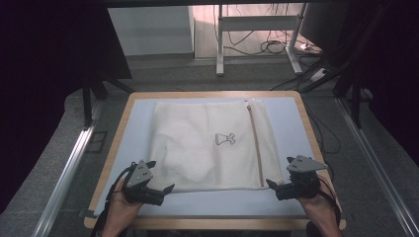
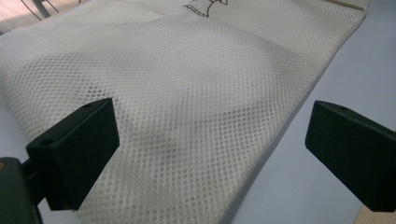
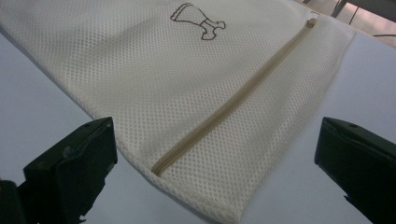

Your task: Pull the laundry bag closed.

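L gripper (image 1: 163, 189) jaws wide apart, R gripper (image 1: 271, 183) likewise, both seemingly low

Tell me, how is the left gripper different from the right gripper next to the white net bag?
The left gripper sits at the mesh bag's near left corner; the right gripper sits at its near right corner. The left gripper's jaws frame plain mesh with something lumpy inside, while the right gripper's jaws frame the end of the tan zipper. Both are black, wide open, low over the table, and neither grips the bag.
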### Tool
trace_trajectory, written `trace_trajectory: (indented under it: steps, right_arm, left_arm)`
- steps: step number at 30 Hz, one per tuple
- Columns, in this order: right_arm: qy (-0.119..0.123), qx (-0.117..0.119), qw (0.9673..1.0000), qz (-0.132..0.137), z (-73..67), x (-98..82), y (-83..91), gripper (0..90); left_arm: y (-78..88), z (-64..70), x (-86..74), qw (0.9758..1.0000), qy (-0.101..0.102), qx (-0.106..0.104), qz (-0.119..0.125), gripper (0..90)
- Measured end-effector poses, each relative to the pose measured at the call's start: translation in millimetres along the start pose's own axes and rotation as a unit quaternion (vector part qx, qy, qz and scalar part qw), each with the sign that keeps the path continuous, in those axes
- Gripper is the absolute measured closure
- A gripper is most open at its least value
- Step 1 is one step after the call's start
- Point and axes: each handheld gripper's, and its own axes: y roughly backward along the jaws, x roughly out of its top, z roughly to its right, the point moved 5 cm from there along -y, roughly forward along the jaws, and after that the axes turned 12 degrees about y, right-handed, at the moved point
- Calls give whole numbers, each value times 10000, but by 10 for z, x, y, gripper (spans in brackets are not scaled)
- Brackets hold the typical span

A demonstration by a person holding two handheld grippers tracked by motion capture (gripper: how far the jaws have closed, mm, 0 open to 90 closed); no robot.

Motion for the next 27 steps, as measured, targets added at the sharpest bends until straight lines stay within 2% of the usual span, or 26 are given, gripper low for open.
trace_trajectory:
  steps: [10,20,27]
  right_arm:
    - [-110,-106,9999,-50,-36,-145,123,0]
    - [-246,-65,9995,-182,-79,-307,178,0]
    - [-304,88,9986,-425,-143,-446,160,0]
  left_arm:
    - [91,-79,-94,9998,175,57,39,27]
    - [183,-184,-217,9991,407,109,36,27]
    - [223,-244,-309,9985,546,95,-48,28]
